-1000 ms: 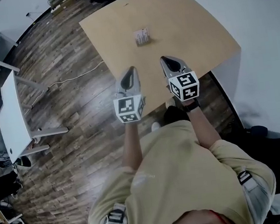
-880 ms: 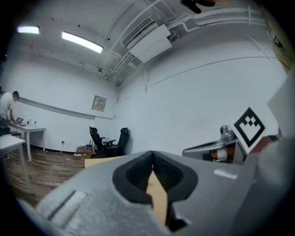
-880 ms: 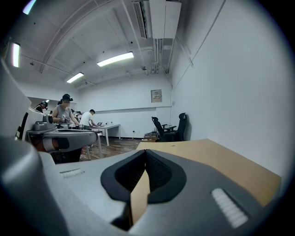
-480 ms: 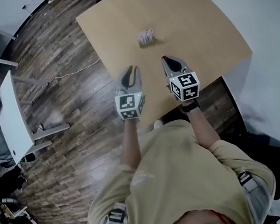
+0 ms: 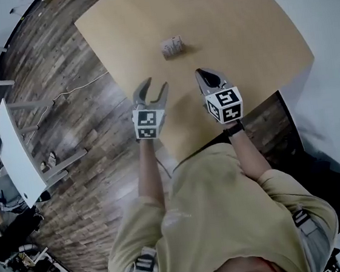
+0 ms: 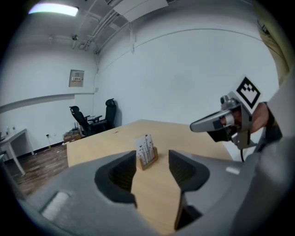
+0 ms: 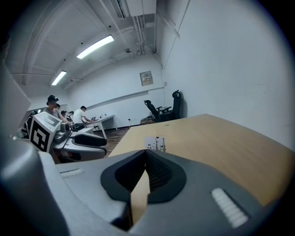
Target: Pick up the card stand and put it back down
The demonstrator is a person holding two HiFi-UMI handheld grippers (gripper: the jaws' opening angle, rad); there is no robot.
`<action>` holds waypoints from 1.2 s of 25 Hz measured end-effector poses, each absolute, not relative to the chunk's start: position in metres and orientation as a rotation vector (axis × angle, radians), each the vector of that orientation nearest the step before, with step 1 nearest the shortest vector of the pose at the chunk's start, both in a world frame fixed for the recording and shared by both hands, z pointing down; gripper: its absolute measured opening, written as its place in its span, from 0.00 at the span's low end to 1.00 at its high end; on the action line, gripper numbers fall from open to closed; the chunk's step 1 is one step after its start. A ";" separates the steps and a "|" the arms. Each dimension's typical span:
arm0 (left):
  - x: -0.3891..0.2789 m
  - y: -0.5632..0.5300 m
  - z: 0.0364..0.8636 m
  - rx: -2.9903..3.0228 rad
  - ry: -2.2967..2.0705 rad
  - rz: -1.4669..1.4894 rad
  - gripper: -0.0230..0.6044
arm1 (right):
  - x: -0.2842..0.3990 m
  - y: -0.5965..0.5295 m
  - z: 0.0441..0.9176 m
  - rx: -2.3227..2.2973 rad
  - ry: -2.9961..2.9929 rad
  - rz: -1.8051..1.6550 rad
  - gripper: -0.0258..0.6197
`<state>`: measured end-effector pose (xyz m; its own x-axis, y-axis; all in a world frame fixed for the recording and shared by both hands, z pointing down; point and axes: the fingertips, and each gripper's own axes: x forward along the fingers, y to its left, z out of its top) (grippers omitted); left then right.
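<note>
The card stand (image 5: 172, 46), a small wooden block holding white cards, stands upright on the tan table (image 5: 237, 33), farther out than both grippers. My left gripper (image 5: 154, 85) is short of it and a little left. Its jaws have just been opening and are open, with nothing between them. In the left gripper view the card stand (image 6: 146, 151) shows through the gap of the left gripper (image 6: 152, 159), well ahead of the tips. My right gripper (image 5: 202, 72) is shut and empty, short of the stand and to its right. The right gripper view has the card stand (image 7: 155, 143) just beyond the shut right gripper (image 7: 146, 154).
The table's near edge (image 5: 178, 153) lies under my wrists, with wooden floor and a cable (image 5: 85, 84) to the left. A white desk (image 5: 13, 150) stands at far left. Office chairs (image 6: 80, 120) sit by the far wall. People (image 7: 83, 115) sit at desks in the background.
The left jaws went from shut to open. Both grippers came down closer to the table, and the left one shifted slightly left. The card stand has not moved.
</note>
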<state>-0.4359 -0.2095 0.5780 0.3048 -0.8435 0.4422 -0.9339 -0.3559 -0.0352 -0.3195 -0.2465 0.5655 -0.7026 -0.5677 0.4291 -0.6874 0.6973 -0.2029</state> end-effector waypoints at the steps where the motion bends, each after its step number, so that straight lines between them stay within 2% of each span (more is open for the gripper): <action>1: -0.434 -0.216 0.586 2.360 -1.590 0.602 0.38 | -0.319 -0.253 0.571 0.987 -2.567 0.513 0.05; 4: -0.428 -0.238 0.610 2.408 -1.471 0.675 0.41 | -0.317 -0.272 0.586 0.992 -2.552 0.537 0.05; 13: -0.424 -0.295 0.672 2.431 -1.221 0.730 0.58 | -0.326 -0.300 0.628 0.977 -2.497 0.612 0.05; 20: -0.419 -0.339 0.697 2.493 -1.073 0.681 0.78 | -0.324 -0.319 0.652 0.990 -2.452 0.603 0.05; 25: -0.412 -0.362 0.708 2.560 -0.978 0.670 0.77 | -0.319 -0.326 0.668 1.008 -2.426 0.655 0.05; 30: -0.405 -0.379 0.710 2.644 -0.912 0.655 0.58 | -0.319 -0.332 0.675 1.014 -2.416 0.685 0.05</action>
